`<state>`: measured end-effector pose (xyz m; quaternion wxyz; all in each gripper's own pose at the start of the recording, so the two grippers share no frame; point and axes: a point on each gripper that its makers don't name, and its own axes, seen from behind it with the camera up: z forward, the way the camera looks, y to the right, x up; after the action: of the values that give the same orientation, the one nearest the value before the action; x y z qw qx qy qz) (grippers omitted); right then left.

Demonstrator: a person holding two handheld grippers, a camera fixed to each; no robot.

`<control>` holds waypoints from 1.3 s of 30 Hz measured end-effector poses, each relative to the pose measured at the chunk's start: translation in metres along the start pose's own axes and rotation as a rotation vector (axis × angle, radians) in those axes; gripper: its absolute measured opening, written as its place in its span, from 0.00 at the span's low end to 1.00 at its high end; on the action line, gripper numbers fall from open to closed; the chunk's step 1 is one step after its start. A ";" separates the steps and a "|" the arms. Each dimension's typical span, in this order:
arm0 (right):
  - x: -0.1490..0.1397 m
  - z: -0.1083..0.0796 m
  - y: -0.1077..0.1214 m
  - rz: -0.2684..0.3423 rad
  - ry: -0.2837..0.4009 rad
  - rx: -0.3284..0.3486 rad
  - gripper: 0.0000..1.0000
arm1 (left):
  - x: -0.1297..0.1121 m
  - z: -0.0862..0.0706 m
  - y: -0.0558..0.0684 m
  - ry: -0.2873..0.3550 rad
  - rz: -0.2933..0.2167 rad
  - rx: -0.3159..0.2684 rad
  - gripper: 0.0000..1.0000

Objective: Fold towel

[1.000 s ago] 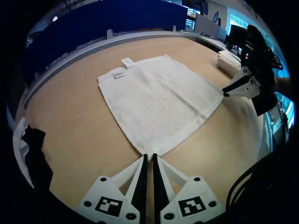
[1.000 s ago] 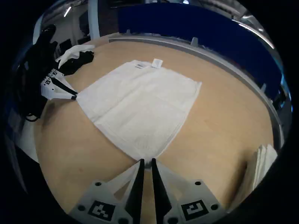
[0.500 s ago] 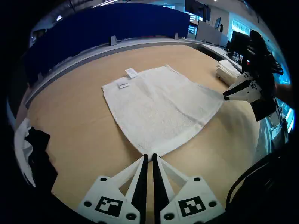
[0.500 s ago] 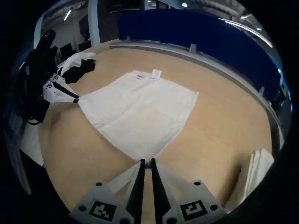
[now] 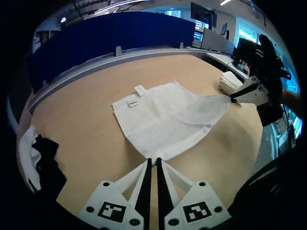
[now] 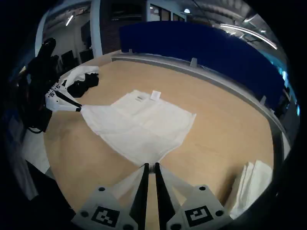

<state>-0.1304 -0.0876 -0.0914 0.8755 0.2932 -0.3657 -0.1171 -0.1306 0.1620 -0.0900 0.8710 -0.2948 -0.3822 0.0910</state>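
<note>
A white towel (image 5: pixel 165 115) (image 6: pixel 142 122) lies on the wooden table (image 5: pixel 84 126), its two near corners lifted off the surface. My left gripper (image 5: pixel 153 160) is shut on one near corner, seen in the left gripper view. Farther right in that view, my right gripper (image 5: pixel 231 100) pinches the other corner, which hangs stretched in the air. In the right gripper view my right gripper (image 6: pixel 150 165) is shut on its corner, and the left gripper (image 6: pixel 79 109) holds the raised corner at the left. Two small tags (image 5: pixel 140 91) sit at the towel's far edge.
A stack of folded white towels (image 5: pixel 229 81) (image 6: pixel 251 184) sits near the table's edge beside the right gripper. A heap of black and white cloth (image 5: pixel 40 165) (image 6: pixel 82 78) lies at the other side. A blue partition (image 5: pixel 111 30) runs along the table's far edge.
Both grippers have risen, lifting the towel's near corners off the table. The towel's near half now hangs slack in the air, and the far edge stays on the table.
</note>
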 end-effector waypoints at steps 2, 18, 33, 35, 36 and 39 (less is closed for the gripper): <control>0.003 -0.005 -0.001 -0.006 0.001 0.001 0.12 | 0.001 -0.005 0.002 0.001 -0.008 -0.001 0.09; 0.011 -0.048 -0.017 0.022 0.010 0.001 0.12 | 0.009 -0.047 0.022 0.003 -0.051 -0.018 0.09; 0.015 -0.039 -0.005 0.008 -0.005 -0.023 0.12 | 0.025 -0.037 0.014 0.032 -0.067 0.004 0.09; 0.019 -0.034 0.000 0.006 -0.006 -0.030 0.12 | 0.029 -0.032 0.010 0.038 -0.072 0.010 0.09; 0.021 -0.031 0.003 0.005 -0.007 -0.033 0.12 | 0.031 -0.029 0.007 0.040 -0.073 0.014 0.09; 0.027 -0.021 0.012 0.001 -0.009 -0.042 0.12 | 0.038 -0.020 -0.001 0.046 -0.075 0.024 0.09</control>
<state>-0.0970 -0.0803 -0.0804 0.8799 0.2741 -0.3673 -0.1255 -0.0900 0.1669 -0.0769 0.8858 -0.2718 -0.3718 0.0561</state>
